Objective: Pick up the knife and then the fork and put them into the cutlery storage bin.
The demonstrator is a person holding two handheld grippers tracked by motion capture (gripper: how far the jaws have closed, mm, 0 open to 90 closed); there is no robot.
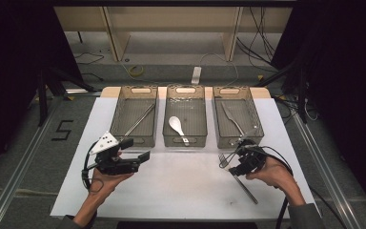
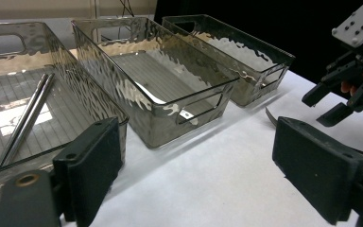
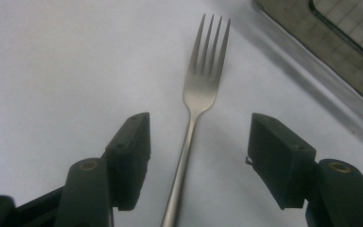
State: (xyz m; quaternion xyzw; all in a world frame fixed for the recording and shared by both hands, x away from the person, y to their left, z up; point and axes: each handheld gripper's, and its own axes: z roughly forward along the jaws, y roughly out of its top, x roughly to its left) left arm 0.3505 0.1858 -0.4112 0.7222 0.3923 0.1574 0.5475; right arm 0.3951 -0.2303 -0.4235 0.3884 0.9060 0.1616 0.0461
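The right gripper [image 3: 196, 156] has its jaws apart astride the fork [image 3: 201, 90], which lies flat on the white surface [image 1: 181, 181], not yet pinched. The left gripper [image 1: 140, 155] hovers wide open, holding nothing. Chopsticks [image 1: 140, 119], spoon [image 1: 176, 126] and knife [image 1: 231, 117] already lie in the three bins [image 1: 186, 140]; the fork remains, its handle end cut off below the jaws.

we see three bins [image 1: 186, 138] in a row on a white mat [image 1: 181, 186], chopsticks [image 1: 140, 119] in the left, spoon [image 1: 176, 125] in the middle, knife [image 1: 231, 116] in the right
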